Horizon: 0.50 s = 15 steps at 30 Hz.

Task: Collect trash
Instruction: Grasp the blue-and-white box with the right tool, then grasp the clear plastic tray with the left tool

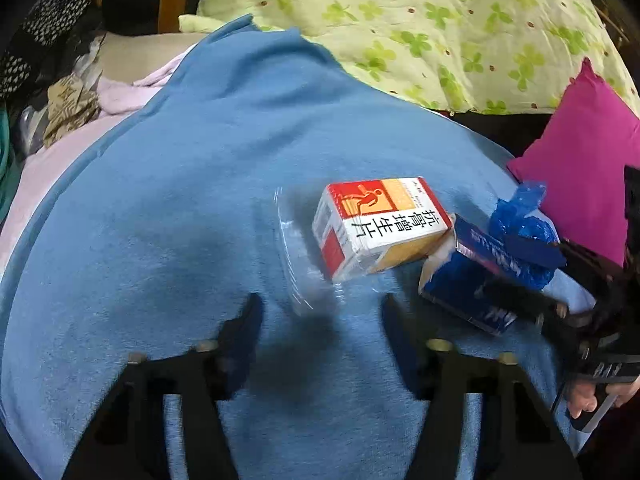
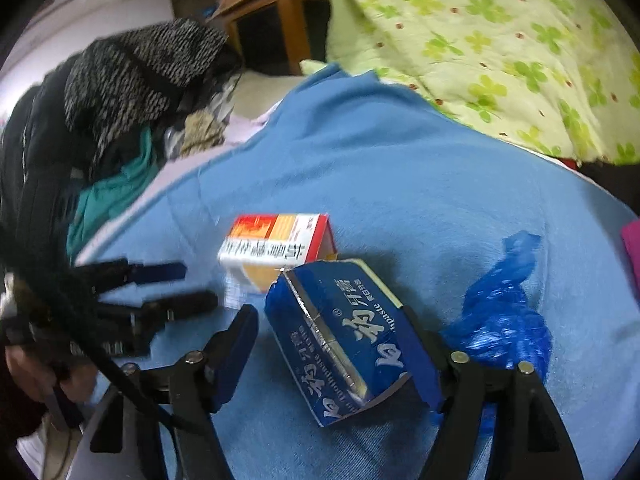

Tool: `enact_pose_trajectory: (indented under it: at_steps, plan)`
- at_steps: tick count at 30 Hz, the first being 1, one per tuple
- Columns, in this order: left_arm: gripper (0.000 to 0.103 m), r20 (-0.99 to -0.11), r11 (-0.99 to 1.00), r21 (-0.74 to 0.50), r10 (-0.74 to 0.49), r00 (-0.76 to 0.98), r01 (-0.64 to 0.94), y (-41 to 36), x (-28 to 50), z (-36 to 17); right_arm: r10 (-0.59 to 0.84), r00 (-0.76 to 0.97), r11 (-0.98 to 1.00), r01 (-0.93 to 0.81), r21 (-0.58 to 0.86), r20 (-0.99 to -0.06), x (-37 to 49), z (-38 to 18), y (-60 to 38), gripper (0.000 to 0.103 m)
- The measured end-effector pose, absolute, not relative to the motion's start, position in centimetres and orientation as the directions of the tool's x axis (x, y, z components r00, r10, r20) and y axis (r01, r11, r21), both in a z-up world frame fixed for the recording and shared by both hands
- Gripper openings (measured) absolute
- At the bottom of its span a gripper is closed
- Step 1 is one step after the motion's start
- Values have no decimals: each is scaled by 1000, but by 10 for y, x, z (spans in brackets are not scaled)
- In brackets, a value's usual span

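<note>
A red, white and orange medicine box (image 1: 376, 224) lies on the blue blanket (image 1: 200, 184); it also shows in the right wrist view (image 2: 276, 246). A clear plastic wrapper (image 1: 300, 264) lies against its left side. A torn blue toothpaste box (image 2: 344, 340) lies beside it, also in the left wrist view (image 1: 476, 280). A crumpled blue plastic bag (image 2: 504, 316) lies to its right. My left gripper (image 1: 320, 312) is open just short of the wrapper and medicine box. My right gripper (image 2: 332, 332) is open with its fingers on either side of the toothpaste box.
A green clover-print quilt (image 1: 440, 20) lies at the back. A magenta pillow (image 1: 580, 148) sits at the right. Piled dark clothes (image 2: 120, 92) and pink fabric (image 1: 52, 160) lie at the left. A wooden cabinet (image 2: 276, 24) stands behind.
</note>
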<state>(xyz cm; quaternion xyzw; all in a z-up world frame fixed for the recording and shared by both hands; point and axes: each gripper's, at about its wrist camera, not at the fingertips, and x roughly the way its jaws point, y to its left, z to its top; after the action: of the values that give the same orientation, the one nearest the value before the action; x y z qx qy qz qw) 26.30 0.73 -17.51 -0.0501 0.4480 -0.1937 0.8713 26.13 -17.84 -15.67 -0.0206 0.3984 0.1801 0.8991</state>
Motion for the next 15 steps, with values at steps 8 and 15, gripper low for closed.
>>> enact_pose_trajectory:
  at_steps: [8,15]
  plan:
    - [18,-782,924,-236,-364,506,299,23,261,-172,261,651,938,-346,28,-713,260,-168,-169,80]
    - [13,-780,933,-184,-329,532,308,30,252,-166,294,620,940,-325,104,-727,263,-168,-179,38]
